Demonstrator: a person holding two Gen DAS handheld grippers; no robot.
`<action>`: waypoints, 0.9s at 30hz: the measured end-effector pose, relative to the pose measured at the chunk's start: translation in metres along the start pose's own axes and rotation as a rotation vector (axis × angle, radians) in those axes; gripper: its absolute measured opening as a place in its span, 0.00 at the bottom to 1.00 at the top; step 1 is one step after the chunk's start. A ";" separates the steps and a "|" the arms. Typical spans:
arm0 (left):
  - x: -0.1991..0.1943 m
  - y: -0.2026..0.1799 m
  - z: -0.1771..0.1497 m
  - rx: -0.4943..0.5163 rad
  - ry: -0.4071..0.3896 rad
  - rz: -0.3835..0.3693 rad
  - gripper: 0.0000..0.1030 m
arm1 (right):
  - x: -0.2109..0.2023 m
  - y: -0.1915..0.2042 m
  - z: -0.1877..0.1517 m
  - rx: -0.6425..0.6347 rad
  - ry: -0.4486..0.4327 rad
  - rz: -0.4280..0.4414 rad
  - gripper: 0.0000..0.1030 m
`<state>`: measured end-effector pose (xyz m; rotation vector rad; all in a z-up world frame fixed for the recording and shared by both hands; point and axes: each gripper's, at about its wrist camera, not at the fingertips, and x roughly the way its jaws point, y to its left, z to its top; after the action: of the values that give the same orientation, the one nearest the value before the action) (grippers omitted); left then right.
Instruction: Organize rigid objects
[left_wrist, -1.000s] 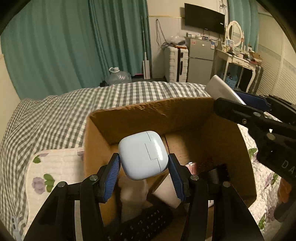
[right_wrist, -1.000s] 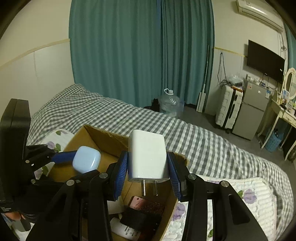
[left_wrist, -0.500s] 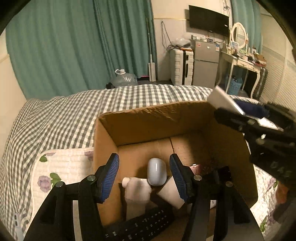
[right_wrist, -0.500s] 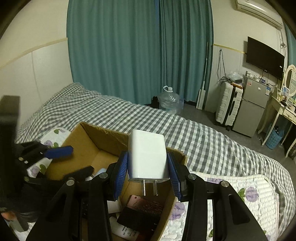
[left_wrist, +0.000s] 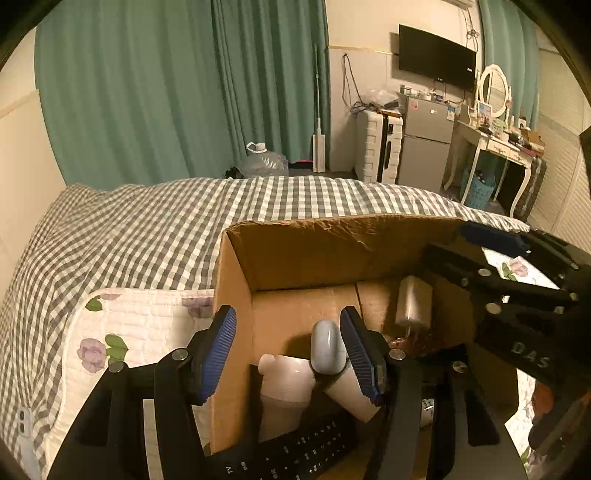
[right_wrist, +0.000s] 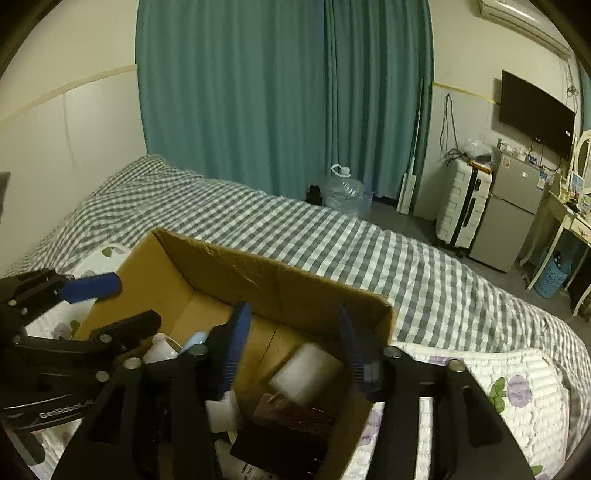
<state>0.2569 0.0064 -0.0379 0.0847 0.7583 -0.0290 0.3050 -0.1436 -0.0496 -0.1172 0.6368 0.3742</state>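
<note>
Left wrist view: the left gripper (left_wrist: 288, 349) hangs spread over the cardboard box (left_wrist: 332, 247), holding nothing; the pale blue earbud case (left_wrist: 327, 347) stands among the clutter inside. Further right, the right gripper (right_wrist: 295, 347) is likewise spread, the white charger (right_wrist: 304, 373) blurred just below it inside the box. Judging from this, lifting both grippers straight up would avoid snagging the box walls.

box (left_wrist: 332, 251) is seen as raw matt corrugated cardboard, edges rough. earbud case (left_wrist: 327, 352) and charger (right_wrist: 306, 373) are read as smooth glossy plastic. gripper pads (left_wrist: 218, 354) are ribbed blue rubber. bedspread (right_wrist: 369, 254) is woven checked cloth.
</note>
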 end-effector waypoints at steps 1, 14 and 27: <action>0.000 0.000 0.000 -0.001 -0.003 0.004 0.60 | -0.003 -0.001 0.000 0.004 -0.012 -0.005 0.55; -0.081 -0.004 0.012 -0.004 -0.162 0.009 0.61 | -0.083 0.002 0.014 0.012 -0.059 -0.087 0.58; -0.218 -0.005 0.000 -0.001 -0.438 0.015 0.71 | -0.227 0.041 0.023 -0.046 -0.230 -0.202 0.97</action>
<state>0.0982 0.0007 0.1117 0.0791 0.3200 -0.0319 0.1346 -0.1700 0.1054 -0.1782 0.3853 0.2031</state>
